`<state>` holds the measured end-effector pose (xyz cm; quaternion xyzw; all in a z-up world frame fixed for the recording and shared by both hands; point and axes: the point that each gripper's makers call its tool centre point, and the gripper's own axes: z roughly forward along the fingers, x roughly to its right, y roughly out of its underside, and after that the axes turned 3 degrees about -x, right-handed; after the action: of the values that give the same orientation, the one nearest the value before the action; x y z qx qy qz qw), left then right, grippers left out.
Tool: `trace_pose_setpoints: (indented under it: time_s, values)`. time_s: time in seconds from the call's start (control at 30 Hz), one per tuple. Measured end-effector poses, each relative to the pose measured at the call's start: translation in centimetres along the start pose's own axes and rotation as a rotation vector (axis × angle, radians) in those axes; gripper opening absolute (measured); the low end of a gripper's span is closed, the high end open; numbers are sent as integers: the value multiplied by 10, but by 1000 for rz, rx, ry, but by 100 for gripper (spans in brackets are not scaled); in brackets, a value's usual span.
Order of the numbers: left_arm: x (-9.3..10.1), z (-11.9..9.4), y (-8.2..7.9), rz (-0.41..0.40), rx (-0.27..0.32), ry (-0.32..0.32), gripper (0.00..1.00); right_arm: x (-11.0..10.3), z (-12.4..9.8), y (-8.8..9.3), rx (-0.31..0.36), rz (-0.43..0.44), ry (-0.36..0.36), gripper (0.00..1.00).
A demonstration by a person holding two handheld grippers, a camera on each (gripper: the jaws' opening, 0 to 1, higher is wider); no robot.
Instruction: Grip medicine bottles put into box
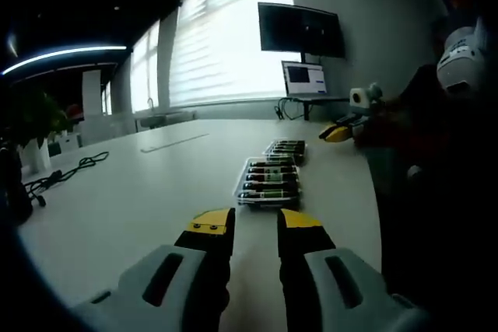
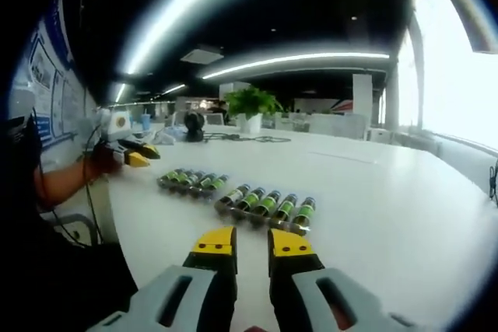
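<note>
Already lined up on the white bench (image 1: 140, 192), the medicine bottles (image 1: 270, 184) lie on their sides in two clear trays, one tray (image 1: 268, 194) near the viewer and a second tray (image 1: 285, 149) just beyond it in the left gripper view. Each bottle's long axis runs across the line of the left tongs (image 1: 255, 221), which sit just short of the near tray, pointing straight at it, jaws a little apart with nothing between them. From the right gripper view the same bottles (image 2: 268, 206) lie ahead and slightly above the right tongs (image 2: 252, 242), their long axes angled towards that view; these jaws too stand narrowly apart and empty. Both tongs look about equally close to the near tray, so either could reach first, and I judge no bottle has been lifted yet. Beyond the trays another person's hand holds a yellow-tipped gripper (image 1: 339, 131), and a potted plant (image 2: 250, 106) stands at the far end
</note>
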<state>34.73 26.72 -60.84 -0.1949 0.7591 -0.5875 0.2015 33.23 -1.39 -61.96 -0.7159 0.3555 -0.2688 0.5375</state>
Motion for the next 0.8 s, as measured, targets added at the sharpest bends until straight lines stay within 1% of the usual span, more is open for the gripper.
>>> trace_pose_setpoints:
  time_s: [0.2,0.3,0.4,0.8]
  values:
    - [-1,-2,-1,1,8,-7,16,-3,4,1,1,-5,5,13]
    - [-2,-2,0,4,7,-5,16,-2,6,3,-10,-9,20,13]
    - [-3,-1,2,-6,-3,-11,16,-4,6,4,-9,-14,16,13]
    - [-3,-3,1,-7,2,-10,16,-6,6,3,0,-15,9,11]
